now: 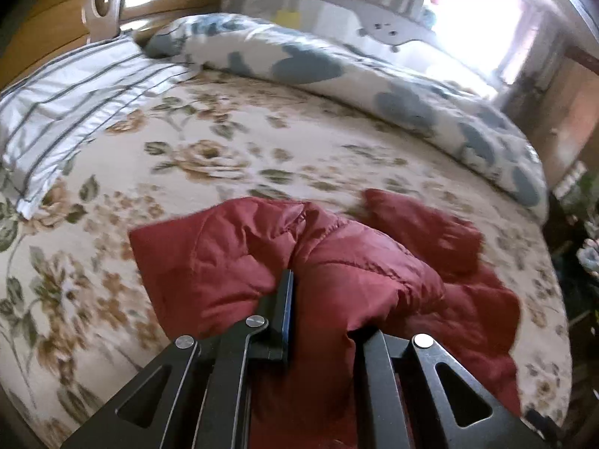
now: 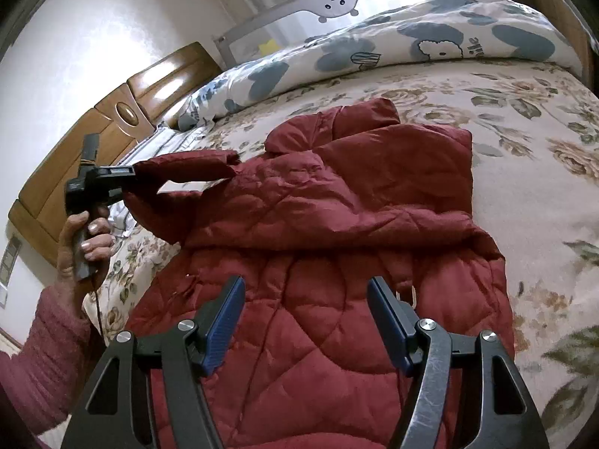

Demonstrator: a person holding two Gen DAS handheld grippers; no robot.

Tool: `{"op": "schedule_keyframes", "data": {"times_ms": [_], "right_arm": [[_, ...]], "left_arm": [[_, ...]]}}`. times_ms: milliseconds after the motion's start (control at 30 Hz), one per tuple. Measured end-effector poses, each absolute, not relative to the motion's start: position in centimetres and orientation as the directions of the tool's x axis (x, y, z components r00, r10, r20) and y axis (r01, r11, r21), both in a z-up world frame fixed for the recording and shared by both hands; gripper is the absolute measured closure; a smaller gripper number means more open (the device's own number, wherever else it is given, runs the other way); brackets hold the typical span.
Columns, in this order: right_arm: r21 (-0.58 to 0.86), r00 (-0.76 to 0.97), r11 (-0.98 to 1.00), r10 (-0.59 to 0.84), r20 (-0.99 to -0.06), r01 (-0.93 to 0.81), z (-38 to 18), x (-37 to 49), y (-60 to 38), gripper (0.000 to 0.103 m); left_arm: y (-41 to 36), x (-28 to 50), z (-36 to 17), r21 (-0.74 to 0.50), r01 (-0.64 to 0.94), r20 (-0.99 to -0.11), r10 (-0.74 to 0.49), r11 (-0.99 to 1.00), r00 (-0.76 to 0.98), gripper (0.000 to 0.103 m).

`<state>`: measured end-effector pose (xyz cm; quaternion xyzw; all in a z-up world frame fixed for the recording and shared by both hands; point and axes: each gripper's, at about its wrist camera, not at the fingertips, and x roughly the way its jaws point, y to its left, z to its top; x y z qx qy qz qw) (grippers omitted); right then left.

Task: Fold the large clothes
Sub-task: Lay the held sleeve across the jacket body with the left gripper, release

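The right wrist view shows us the bed (image 2: 524, 119) first, spread with a floral sheet, a blue-patterned duvet (image 2: 374, 45) rolled along its far side and a wooden headboard (image 2: 112, 112) at the far left. Our task's thing, a dark red quilted jacket (image 2: 337, 205), lies across the near middle of the sheet, its body running under our right gripper toward the near edge.

At the left, one sleeve (image 2: 187, 168) is raised off the bed and stretched level, its cuff clamped between the fingers of our left gripper (image 2: 129, 174), which a hand (image 2: 82, 239) in a knitted pink sleeve holds by the grip. In the left wrist view that gripper (image 1: 322, 299) has red fabric bunched tight between its fingers, though only one finger shows clearly.

Our right gripper (image 2: 305, 321) hovers over the jacket body with its blue pads (image 2: 221, 321) apart and nothing between them.

We judge the step to be folding the sleeve in over the body. To do it well we should carry the cuff across low and taut, lay it flat along the chest, and use the open right gripper to pin the shoulder so the slippery, puffy shell does not drag or bunch.
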<state>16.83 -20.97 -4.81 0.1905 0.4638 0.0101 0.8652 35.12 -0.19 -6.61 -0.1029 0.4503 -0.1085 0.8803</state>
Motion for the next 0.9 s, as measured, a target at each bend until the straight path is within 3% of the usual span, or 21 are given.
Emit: {"op": "schedule_keyframes", "data": {"times_ms": [433,700,900], "right_arm": [[0.370,0.558,0.901,0.192,-0.807,0.225,-5.6,16.1,-22.7,0.034],[0.461,0.568,0.852,0.258,-0.782,0.248,-6.6,18.7,-24.6,0.032],[0.638,0.612,0.722,0.383,-0.692,0.268,-8.4,23.5,-27.6,0.032]], "left_arm": [[-1.9,31.0,-9.0,-0.364,0.261,-0.747,-0.448,0.894,0.492,0.095],[-6.3,33.0,-13.1,-0.279,0.336,-0.806,-0.410,0.899,0.428,0.093],[-7.4,34.0,-14.1,-0.199,0.378,-0.831,-0.360,0.904,0.424,0.091]]}}
